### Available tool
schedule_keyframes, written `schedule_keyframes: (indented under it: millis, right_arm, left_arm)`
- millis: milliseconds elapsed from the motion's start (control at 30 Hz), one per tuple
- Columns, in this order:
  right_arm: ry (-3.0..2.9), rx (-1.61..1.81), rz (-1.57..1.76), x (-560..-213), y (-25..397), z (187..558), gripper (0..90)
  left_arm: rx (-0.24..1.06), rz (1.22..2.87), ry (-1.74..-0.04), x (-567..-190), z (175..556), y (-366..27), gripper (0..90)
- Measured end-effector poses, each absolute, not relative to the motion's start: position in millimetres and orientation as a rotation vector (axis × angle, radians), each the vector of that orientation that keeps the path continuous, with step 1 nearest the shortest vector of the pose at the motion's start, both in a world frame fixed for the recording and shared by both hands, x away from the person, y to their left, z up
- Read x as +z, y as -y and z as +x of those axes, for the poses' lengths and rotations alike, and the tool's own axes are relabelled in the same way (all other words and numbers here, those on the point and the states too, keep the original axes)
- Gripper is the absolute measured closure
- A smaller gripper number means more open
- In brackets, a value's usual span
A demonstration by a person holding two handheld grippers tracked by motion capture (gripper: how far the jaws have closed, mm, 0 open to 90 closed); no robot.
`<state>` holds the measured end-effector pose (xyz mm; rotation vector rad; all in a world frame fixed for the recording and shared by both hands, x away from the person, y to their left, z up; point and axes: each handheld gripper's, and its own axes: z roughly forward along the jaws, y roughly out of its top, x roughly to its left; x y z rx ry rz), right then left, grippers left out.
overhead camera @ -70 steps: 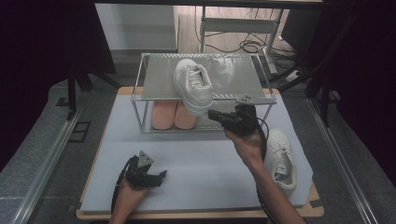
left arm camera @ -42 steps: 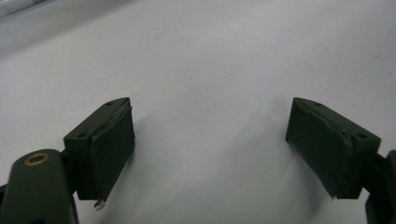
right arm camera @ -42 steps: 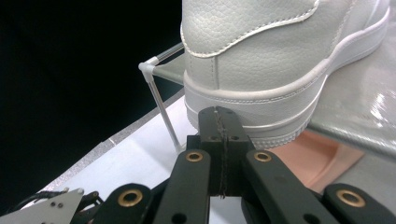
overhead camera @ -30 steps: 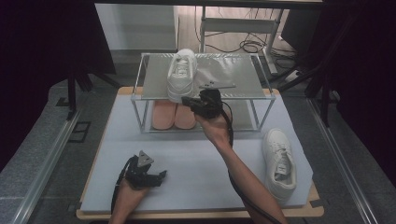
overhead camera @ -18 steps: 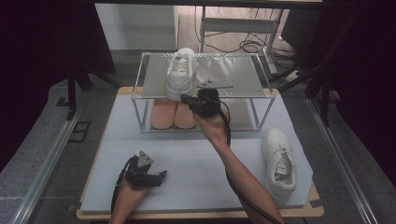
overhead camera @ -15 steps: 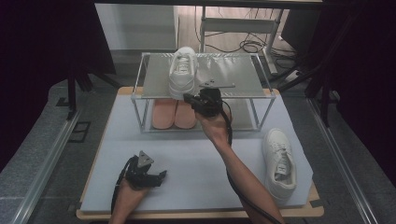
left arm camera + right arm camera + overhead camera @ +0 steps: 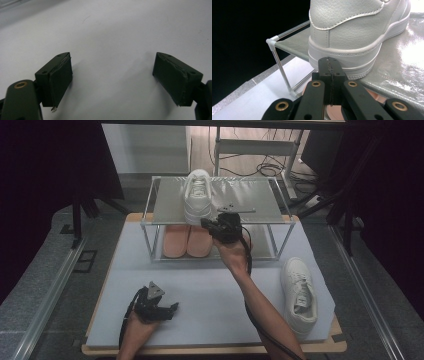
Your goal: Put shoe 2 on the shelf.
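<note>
The right tool (image 7: 329, 72), jaws pressed together and empty, sits at the heel of the white shoe (image 7: 197, 196), whose long axis runs toward 12 o'clock along the shelf (image 7: 260, 205).

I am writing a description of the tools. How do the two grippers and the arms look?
Both grippers are black. The left gripper carries a grey three-cornered plate on top and has flat dark pads; brass-coloured rivets sit at the joints of the right gripper. A black cable trails from each. The forearms are bare, without sleeves.

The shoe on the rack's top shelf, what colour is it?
White shoe; the right gripper view shows it best.
</note>
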<state>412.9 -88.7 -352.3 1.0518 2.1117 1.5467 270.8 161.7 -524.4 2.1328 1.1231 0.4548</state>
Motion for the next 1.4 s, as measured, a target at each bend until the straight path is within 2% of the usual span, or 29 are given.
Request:
schedule_keyframes:
  millis: [467,633,767,967,1167,1267,1400]
  right_arm:
    - [-2.132,1.547,1.064,-355.4,86.9,412.6,90.0]
    - [-2.158,1.482,1.029,-354.2,93.2,404.4,82.4]
    - [-2.200,1.427,0.989,-356.2,99.0,395.5,72.9]
    - [-2.227,1.368,0.926,-367.7,109.9,384.6,54.1]
    - [-2.279,1.359,0.879,-381.0,121.2,375.1,39.2]
    - [-2.299,1.343,0.867,-385.5,127.2,368.8,36.0]
    - [-2.348,1.320,0.892,-390.2,137.0,361.0,37.7]
  left_arm:
    - [0.453,2.135,-1.121,-524.4,271.1,-162.0,16.0]
    - [0.454,2.135,-1.120,-524.3,271.0,-161.9,16.0]
    - [0.458,2.135,-1.120,-524.4,270.8,-161.7,16.0]
    - [0.457,2.135,-1.120,-524.4,270.9,-161.7,16.0]
    - [0.456,2.140,-1.119,-524.2,271.1,-162.2,16.0]
    - [0.454,2.140,-1.121,-524.2,271.1,-162.2,16.0]
    - [0.454,2.137,-1.121,-524.3,271.0,-162.0,16.0]
